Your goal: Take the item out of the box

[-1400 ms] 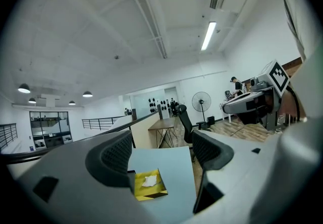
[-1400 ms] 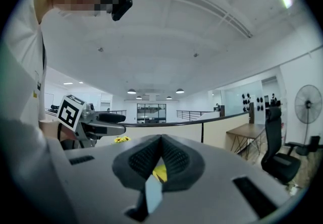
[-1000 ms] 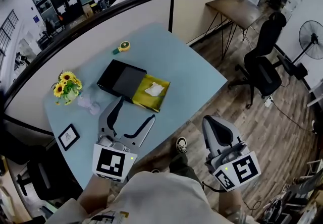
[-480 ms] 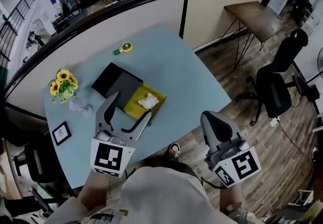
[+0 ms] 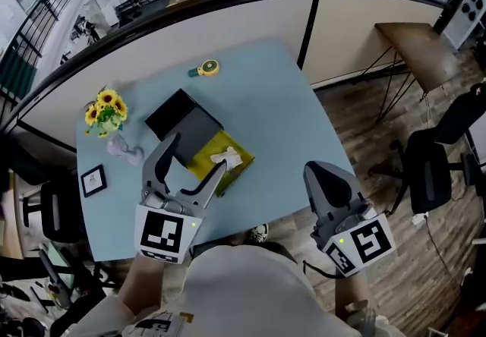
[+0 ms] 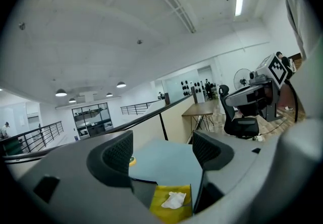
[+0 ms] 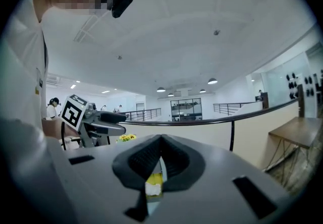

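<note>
On the light blue table (image 5: 281, 115) lies an open black box (image 5: 181, 121) with a yellow-lined tray (image 5: 233, 147) beside it. A crumpled white item (image 5: 226, 156) rests in the tray. My left gripper (image 5: 193, 164) hovers open at the box's near edge, its fingers straddling the corner of the tray. In the left gripper view the yellow tray (image 6: 169, 209) and white item (image 6: 174, 200) show low between the open left gripper (image 6: 161, 155) jaws. My right gripper (image 5: 328, 185) is shut on nothing, held off the table's near right edge. The right gripper (image 7: 160, 160) jaws meet in its own view.
A sunflower bunch (image 5: 106, 108), a pale glass piece (image 5: 121, 149) and a small picture frame (image 5: 93, 180) stand at the table's left. A yellow tape measure (image 5: 205, 68) lies at the far side. A railing partition (image 5: 228, 17) backs the table; a wooden desk (image 5: 414, 43) and office chair (image 5: 433, 176) stand at right.
My left gripper has come closer to the box, its fingers now overlapping the tray's near corner. The head view has shifted. The right gripper stays shut and low.
</note>
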A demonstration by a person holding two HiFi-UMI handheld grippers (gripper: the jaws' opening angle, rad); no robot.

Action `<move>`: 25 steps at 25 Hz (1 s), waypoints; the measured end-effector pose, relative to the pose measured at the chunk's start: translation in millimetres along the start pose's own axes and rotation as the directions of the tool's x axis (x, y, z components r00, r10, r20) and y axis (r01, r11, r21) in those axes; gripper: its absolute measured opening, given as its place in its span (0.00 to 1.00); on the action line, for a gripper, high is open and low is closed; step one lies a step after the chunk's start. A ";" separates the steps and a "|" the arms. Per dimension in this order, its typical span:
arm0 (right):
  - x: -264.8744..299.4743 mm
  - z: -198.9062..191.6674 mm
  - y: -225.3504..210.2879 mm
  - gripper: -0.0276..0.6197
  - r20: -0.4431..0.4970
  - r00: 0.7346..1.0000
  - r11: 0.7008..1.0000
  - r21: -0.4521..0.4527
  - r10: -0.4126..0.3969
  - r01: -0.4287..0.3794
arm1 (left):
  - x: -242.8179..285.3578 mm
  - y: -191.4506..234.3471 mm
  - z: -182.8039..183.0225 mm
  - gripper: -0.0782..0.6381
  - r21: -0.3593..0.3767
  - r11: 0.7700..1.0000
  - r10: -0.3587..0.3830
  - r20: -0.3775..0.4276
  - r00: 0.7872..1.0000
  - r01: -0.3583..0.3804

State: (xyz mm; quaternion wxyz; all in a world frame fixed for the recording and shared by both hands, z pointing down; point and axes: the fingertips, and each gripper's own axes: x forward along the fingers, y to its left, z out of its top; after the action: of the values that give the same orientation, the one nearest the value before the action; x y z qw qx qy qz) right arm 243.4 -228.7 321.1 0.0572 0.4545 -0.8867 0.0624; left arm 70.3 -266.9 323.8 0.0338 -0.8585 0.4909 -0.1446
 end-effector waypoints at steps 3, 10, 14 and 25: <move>10.6 -4.5 -7.9 0.05 -0.008 0.999 0.999 0.004 0.035 -0.034 | 3.1 1.8 -6.1 0.63 0.000 1.000 0.026 -0.025 0.999 -0.026; 34.1 -15.9 -19.1 0.05 -0.032 0.997 0.997 0.011 0.076 -0.075 | 2.2 10.2 -24.4 0.63 -0.001 0.998 0.058 -0.087 0.995 -0.059; 44.7 -16.2 -16.3 0.05 -0.053 0.995 0.996 -0.009 0.084 -0.085 | -4.0 18.5 -32.9 0.63 0.002 0.998 0.063 -0.100 0.993 -0.063; 66.8 -20.3 12.6 0.05 -0.085 0.994 0.997 0.013 0.071 -0.070 | -4.1 34.2 -57.8 0.63 0.011 0.999 -0.028 -0.162 0.986 0.031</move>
State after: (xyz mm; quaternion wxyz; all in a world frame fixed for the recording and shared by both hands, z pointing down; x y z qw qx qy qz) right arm 195.3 -271.5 350.9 0.0903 0.4199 -0.8987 0.0884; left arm 23.6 -276.2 371.4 -0.0023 -0.8509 0.4782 -0.2175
